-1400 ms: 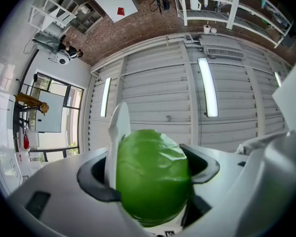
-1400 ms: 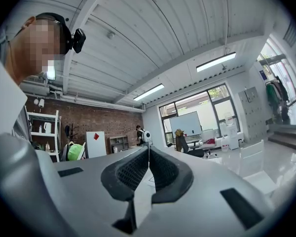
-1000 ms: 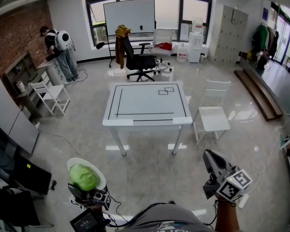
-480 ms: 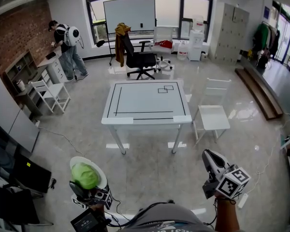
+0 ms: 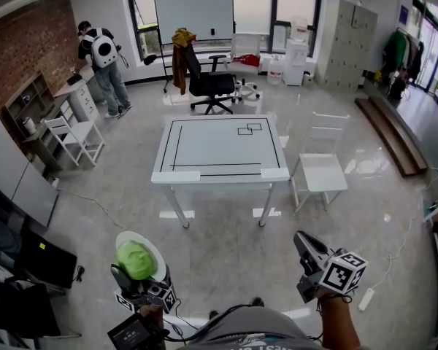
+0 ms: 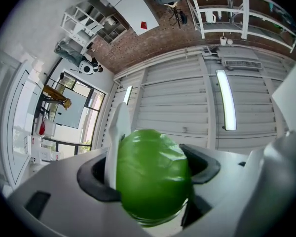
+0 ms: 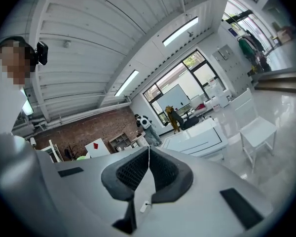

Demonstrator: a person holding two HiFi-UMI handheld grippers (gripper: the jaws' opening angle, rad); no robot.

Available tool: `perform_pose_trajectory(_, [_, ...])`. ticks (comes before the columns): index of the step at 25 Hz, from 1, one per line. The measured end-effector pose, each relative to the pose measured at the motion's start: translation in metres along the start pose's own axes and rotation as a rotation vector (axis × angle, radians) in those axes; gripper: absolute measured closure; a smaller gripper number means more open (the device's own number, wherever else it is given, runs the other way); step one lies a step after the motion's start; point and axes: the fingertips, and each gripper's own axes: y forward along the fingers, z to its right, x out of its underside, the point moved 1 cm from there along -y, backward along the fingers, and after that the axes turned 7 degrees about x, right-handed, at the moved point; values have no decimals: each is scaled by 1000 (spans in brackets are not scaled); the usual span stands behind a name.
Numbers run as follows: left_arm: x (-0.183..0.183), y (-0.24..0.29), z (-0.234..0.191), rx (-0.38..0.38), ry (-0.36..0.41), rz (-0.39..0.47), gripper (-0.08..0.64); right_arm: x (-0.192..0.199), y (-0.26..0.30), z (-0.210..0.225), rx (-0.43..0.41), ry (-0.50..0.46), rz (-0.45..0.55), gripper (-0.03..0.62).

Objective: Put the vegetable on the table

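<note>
At near left, our left gripper (image 5: 137,267) clamps the green vegetable (image 6: 153,177) between its jaws, with a white disc (image 6: 119,132) caught alongside it. The table (image 5: 219,148) stands farther off at centre, well apart from the vegetable. At near right, our right gripper (image 5: 304,243) has its jaws pressed together, empty.

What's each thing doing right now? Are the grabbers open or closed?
left gripper: jaws shut on the round green vegetable, with a thin white disc against it.
round green vegetable: held up, not set down yet.
right gripper: jaws together, empty.
white square table: upright, only black lines on top.
white slatted chair: upright, empty.
black office chair: brown coat draped over its back.
</note>
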Motion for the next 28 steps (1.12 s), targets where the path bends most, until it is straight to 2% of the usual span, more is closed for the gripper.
perform_pose_trajectory(7, [4,-5,-8,-31,6,-12,190,7,10,6,-3,28,-23,584])
perform_pose_trajectory(28, [30,-9,-20,-59,29,-39,190,10,14,44,15,83,-59,584])
